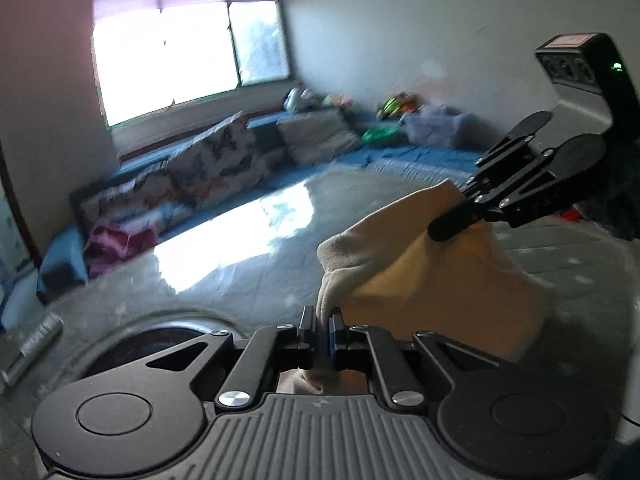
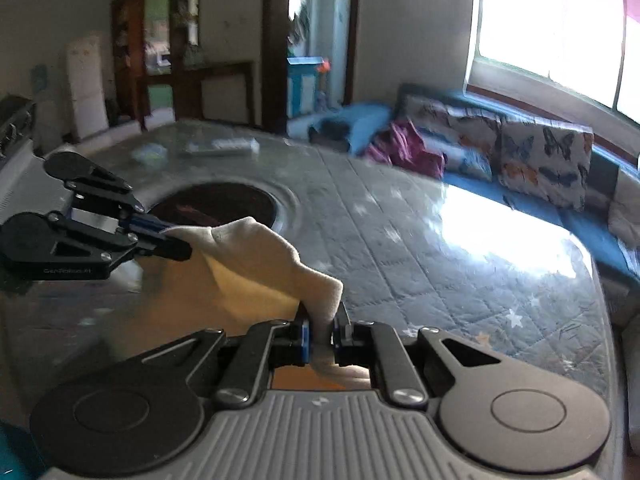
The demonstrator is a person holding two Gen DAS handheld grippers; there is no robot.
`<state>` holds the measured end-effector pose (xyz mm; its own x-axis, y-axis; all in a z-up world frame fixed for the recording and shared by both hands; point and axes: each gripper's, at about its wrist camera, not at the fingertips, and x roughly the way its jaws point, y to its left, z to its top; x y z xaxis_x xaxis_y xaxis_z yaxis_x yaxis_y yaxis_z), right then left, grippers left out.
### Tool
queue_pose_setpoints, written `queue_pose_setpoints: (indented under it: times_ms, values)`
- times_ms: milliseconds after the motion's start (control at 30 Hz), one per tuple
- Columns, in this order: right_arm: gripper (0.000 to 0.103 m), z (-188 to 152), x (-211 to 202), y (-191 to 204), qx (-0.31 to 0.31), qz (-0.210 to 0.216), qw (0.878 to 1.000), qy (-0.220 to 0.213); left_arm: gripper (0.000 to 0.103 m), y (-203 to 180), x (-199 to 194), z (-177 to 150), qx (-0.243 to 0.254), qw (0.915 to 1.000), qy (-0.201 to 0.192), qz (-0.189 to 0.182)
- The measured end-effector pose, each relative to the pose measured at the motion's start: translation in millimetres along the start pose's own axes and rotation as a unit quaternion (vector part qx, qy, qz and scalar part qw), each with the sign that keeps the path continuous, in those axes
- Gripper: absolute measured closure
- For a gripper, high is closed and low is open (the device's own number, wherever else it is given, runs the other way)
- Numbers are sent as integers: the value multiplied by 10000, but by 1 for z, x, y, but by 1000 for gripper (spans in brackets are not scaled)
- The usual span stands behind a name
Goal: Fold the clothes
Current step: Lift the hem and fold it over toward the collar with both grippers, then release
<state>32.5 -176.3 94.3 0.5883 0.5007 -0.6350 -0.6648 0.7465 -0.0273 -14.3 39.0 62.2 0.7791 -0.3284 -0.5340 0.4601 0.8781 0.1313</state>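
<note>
Cloth is the business here: a beige garment (image 1: pixel 432 280) hangs in the air above the quilted surface (image 1: pixel 248 248), stretched between the two tools. The left tool (image 1: pixel 325 330) is clamped on one bunched corner, and the right tool (image 2: pixel 322 330) is clamped on another, so the top edge runs taut from one to the other while the rest drapes down toward the surface. Relative to the dark round inset (image 2: pixel 216 204) in the surface, the garment hangs just beside it, on the side away from the butterfly cushions (image 2: pixel 544 160). By my reading the step in hand is carrying or spreading the piece, either to lay it flat or to bring one edge over. Whatever follows calls for both grips holding evenly, with the lower hem, hidden from view, landing without bunching.
</note>
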Motion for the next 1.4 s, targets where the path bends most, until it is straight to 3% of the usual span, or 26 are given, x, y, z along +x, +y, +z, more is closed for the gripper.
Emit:
queue_pose_setpoints:
  times_ms: [67,133,233,300,367,467,600,733,933,1133,1400]
  values:
    - [90,-6,29,-9,211,-204,9996,56,94,5,28,-3,-231,9993,234,197]
    - [82,-13,49,-15,397,-386,9984,89,92,9,34,-5,-366,9985,289,297]
    - [81,-30,50,-22,810,-507,9954,-33,85,15,40,-9,-553,9969,357,441]
    - [81,-39,43,-23,974,-562,9936,-140,75,19,44,-11,-678,9954,402,537]
    - [81,-44,30,-20,1029,-591,9926,-272,74,22,48,-13,-803,9938,447,632]
    - [81,-52,22,-12,1085,-294,9934,-226,74,24,43,-6,-974,9916,389,751]
    - [81,-62,34,-17,1169,-346,9925,-21,75,11,34,4,-953,9941,225,470]
    - [81,-64,40,-31,1515,-425,9876,6,78,-2,40,6,-896,9954,309,123]
    - [81,-54,43,-32,1504,-318,9880,-131,78,1,62,4,-1057,9926,562,201]
    - [82,-50,60,-35,1579,-423,9866,20,78,7,73,-5,-1273,9887,751,256]
    - [82,-29,66,-20,1146,-398,9926,-20,78,4,66,5,-1332,9894,549,169]
